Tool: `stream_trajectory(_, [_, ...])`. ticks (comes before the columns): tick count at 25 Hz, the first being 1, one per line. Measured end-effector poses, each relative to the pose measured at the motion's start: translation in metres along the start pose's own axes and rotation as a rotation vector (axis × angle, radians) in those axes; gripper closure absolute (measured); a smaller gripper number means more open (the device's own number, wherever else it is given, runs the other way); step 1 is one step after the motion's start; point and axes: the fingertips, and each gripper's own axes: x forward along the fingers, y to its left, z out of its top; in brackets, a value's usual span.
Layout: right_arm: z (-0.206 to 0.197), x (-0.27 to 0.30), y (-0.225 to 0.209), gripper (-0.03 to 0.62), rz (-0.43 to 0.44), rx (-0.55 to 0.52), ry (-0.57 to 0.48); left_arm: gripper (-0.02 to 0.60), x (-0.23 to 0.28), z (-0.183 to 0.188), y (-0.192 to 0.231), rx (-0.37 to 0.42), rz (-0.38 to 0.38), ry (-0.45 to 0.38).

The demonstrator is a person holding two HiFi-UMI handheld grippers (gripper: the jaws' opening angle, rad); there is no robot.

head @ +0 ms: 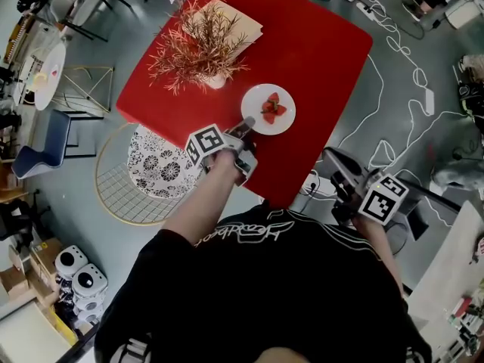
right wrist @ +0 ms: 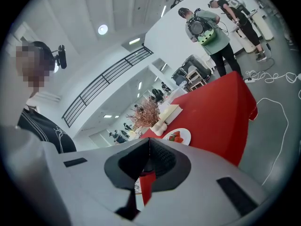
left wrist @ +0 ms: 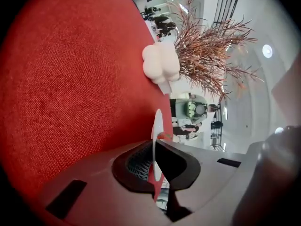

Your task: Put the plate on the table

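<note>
Plate (head: pixel 257 97) apparently resting on the tabletop (head: pixel 318 44) near its front edge, rim pinched in the nearly closed jaws of the left gripper (head: pixel 243 127); only release seems left; right gripper (head: pixel 333 165) aside, jaws together, empty.

My black T-shirt (head: pixel 257 301), short sleeves
White chest lettering (head: pixel 246 231); my left gripper (head: pixel 246 124) and right gripper (head: pixel 331 157) carry black-and-white marker cubes (head: pixel 206 143).
</note>
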Motion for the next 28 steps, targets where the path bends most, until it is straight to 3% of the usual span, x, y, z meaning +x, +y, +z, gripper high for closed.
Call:
stream_trajectory(5, [0.0, 0.005, 0.001, 0.586, 0.007, 0.006, -0.002, 0.563, 0.002, -0.003, 0.004, -0.071, 0.05, 0.021])
stream_trajectory(14, [-0.001, 0.011, 0.003, 0.586, 0.006, 0.007, 0.0, 0.561, 0.005, -0.004, 0.005, -0.044, 0.11, 0.063])
stream_trajectory(20, [-0.001, 0.007, -0.001, 0.586, -0.025, 0.009, -0.021, 0.412, 0.01, -0.006, -0.008, -0.004, 0.088, 0.082])
stream_trajectory(28, [-0.006, 0.001, -0.001, 0.586, -0.04, 0.015, -0.028, 0.313, 0.012, -0.01, -0.019, 0.032, 0.009, 0.11])
